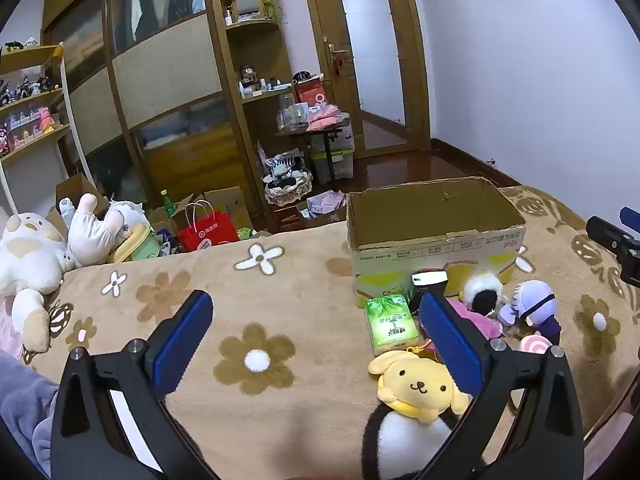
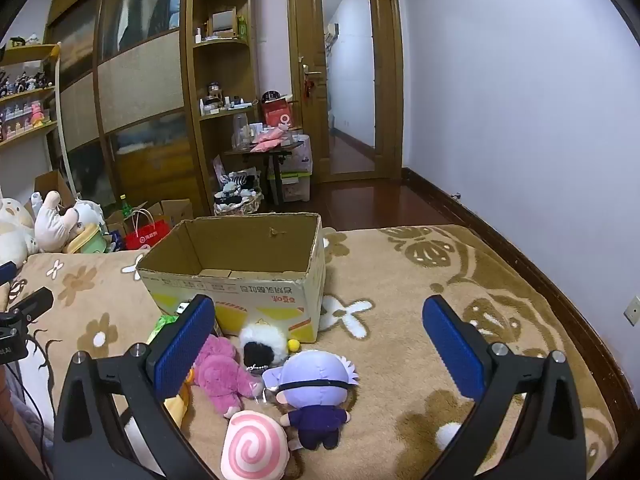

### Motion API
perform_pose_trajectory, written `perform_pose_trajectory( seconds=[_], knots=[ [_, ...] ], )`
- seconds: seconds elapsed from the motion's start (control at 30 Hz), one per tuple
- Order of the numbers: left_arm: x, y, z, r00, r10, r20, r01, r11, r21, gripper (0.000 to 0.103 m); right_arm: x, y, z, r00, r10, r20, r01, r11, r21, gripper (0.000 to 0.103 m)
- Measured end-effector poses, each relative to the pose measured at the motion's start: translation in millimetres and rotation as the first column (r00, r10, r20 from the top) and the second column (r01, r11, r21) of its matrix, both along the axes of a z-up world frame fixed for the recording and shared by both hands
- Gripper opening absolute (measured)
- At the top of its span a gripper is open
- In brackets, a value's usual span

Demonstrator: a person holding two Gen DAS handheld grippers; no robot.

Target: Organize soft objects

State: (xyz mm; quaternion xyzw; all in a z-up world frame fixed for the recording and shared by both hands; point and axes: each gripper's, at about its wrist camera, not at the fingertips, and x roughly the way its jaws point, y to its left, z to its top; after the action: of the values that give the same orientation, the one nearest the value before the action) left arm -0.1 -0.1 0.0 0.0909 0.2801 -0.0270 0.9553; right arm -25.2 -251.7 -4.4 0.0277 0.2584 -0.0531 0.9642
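Observation:
An open, empty cardboard box (image 1: pixel 436 236) (image 2: pixel 240 276) stands on the flowered beige blanket (image 1: pixel 260 280). In front of it lie soft toys: a yellow dog plush (image 1: pixel 418 384), a black-and-white plush (image 1: pixel 400 440), a pink plush (image 2: pixel 222 376), a white-and-black furry plush (image 2: pixel 262 344), a purple-haired doll (image 2: pixel 316 392) and a pink swirl plush (image 2: pixel 254 446). A green tissue pack (image 1: pixel 390 322) lies beside them. My left gripper (image 1: pixel 316 336) is open and empty, left of the toys. My right gripper (image 2: pixel 320 344) is open and empty, above the purple-haired doll.
Large white plush toys (image 1: pixel 36 256) lie at the blanket's far left. Past the bed edge are a red paper bag (image 1: pixel 206 230), cardboard boxes, a wicker basket (image 1: pixel 286 186), a small table (image 1: pixel 316 128), wardrobe and shelves. A white wall is at the right.

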Motion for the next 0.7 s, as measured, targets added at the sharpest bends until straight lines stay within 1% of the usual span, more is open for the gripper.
perform_pose_trajectory(
  seconds=[0.7],
  knots=[
    [-0.1,-5.1,-1.7,1.0,-0.001,0.008,0.001,1.0,-0.003,0.102,0.6,-2.4,0.9,1.0,0.005,0.004,-0.005,1.0,0.008,0.103]
  ],
)
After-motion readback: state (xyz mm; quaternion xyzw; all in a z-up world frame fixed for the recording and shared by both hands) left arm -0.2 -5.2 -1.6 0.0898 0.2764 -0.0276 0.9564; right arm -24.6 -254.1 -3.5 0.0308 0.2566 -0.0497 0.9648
